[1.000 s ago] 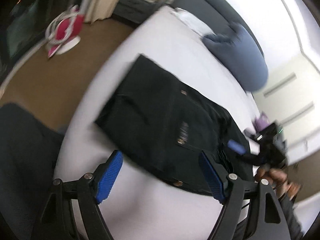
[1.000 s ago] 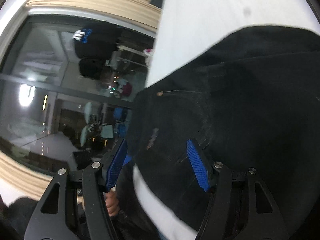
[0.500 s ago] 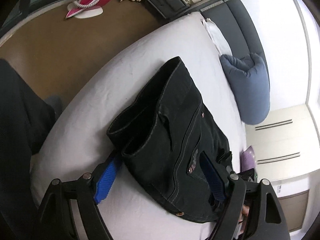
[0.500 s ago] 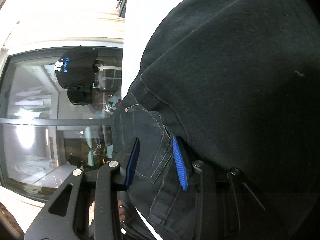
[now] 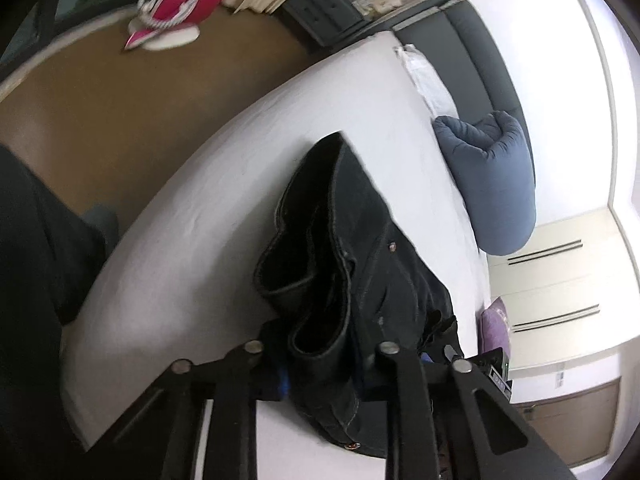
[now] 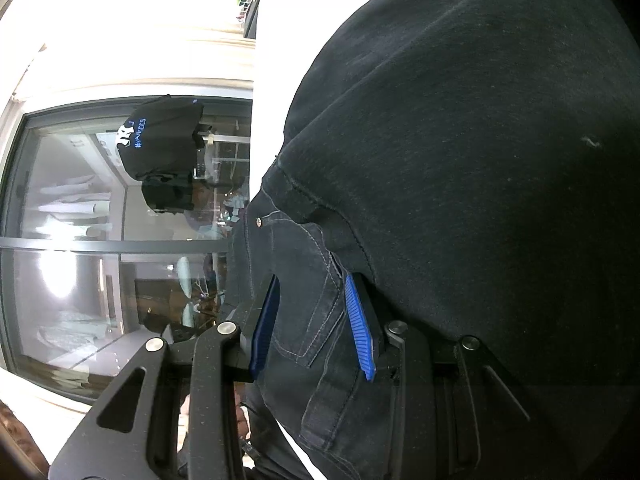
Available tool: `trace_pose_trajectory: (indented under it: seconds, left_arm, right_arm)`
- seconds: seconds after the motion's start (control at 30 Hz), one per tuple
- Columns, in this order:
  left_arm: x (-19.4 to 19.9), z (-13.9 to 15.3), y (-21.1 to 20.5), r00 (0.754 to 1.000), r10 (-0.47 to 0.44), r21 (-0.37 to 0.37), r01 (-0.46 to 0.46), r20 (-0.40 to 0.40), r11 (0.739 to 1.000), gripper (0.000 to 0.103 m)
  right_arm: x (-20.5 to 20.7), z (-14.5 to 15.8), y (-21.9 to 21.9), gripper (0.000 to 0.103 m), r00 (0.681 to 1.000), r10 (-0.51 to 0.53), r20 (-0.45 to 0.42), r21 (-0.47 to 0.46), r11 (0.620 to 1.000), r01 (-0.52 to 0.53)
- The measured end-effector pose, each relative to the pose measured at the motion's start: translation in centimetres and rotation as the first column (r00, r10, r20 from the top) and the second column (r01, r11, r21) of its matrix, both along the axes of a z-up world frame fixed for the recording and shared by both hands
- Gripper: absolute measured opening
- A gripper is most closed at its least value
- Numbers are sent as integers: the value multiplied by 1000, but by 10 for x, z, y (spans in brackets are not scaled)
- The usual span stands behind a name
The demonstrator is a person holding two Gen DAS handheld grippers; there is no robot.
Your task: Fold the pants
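The black denim pants (image 5: 352, 264) lie folded in a thick stack on the white bed (image 5: 224, 184). My left gripper (image 5: 320, 364) is shut on the near end of the stack, its blue pads mostly hidden by cloth. In the right wrist view the pants (image 6: 460, 160) fill most of the picture. My right gripper (image 6: 316, 324) is shut on the waistband and pocket edge, with a blue pad on each side of the denim.
A blue-grey pillow (image 5: 492, 180) and a white pillow (image 5: 424, 72) lie at the head of the bed by the dark headboard (image 5: 472, 40). Brown floor (image 5: 120, 112) with a pink and white object (image 5: 176, 16) lies left. A large window (image 6: 120, 240) shows beside the right gripper.
Both grippers moved in and closed on the pants. The left went from open beside the stack to shut on its near end. The right narrowed onto the waistband, and the stack has lifted slightly.
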State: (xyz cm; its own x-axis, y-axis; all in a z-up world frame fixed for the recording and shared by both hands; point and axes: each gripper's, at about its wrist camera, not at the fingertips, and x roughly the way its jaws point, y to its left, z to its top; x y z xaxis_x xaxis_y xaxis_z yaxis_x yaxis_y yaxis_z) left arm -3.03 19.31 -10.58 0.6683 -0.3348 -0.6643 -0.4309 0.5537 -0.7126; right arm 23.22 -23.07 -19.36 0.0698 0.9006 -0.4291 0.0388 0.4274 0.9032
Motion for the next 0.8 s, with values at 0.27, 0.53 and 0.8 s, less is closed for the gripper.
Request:
trace_pose_trajectory:
  seconds: [0.27, 0.53, 0.8]
  left_arm:
    - [10, 36, -18, 996, -50, 83, 44, 73, 996, 15]
    - [30, 91, -74, 963, -208, 291, 153, 170, 945, 15]
    - [60, 126, -185, 864, -473, 508, 334, 171, 794, 15]
  right_arm:
    - [-1, 5, 5, 31, 1000, 6, 4, -42, 999, -6]
    - [2, -2, 13, 16, 1000, -12, -3, -86, 996, 12]
    - [5, 36, -6, 69, 994, -64, 91, -40, 997, 68]
